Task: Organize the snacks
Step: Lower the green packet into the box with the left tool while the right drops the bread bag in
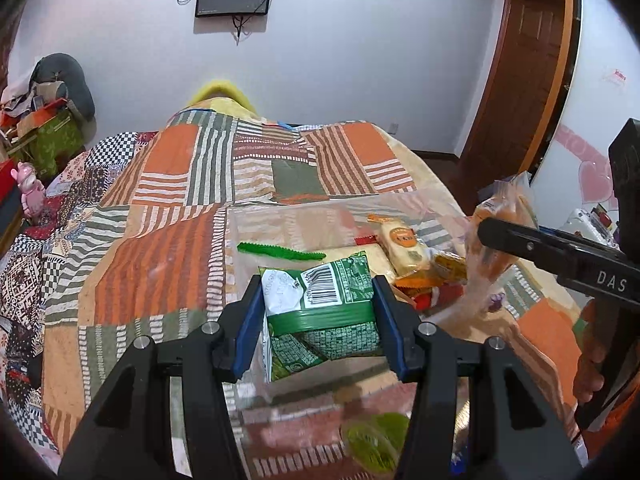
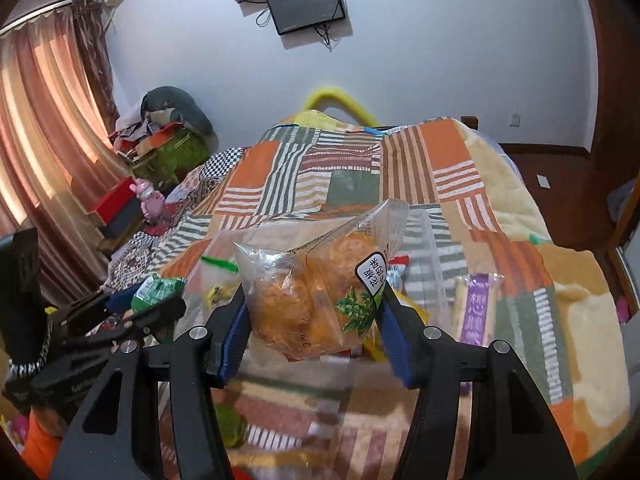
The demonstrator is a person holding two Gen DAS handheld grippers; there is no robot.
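Left wrist view: left tool (image 1: 316,312) grips a green packet (image 1: 320,312); right tool (image 2: 314,320) clamps an orange snack bag (image 2: 312,296) above the bed (image 2: 460,168).

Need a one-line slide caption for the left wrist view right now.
Left gripper clamps a green snack packet above the clear bin on the patchwork quilt.

"DAS" stands on the right claw (image 1: 486,230).

- left gripper (image 1: 318,312): jaws clamped on a green packet (image 1: 320,308); held level
- right gripper (image 2: 314,316): jaws clamped on a clear orange bag (image 2: 312,292); raised alongside
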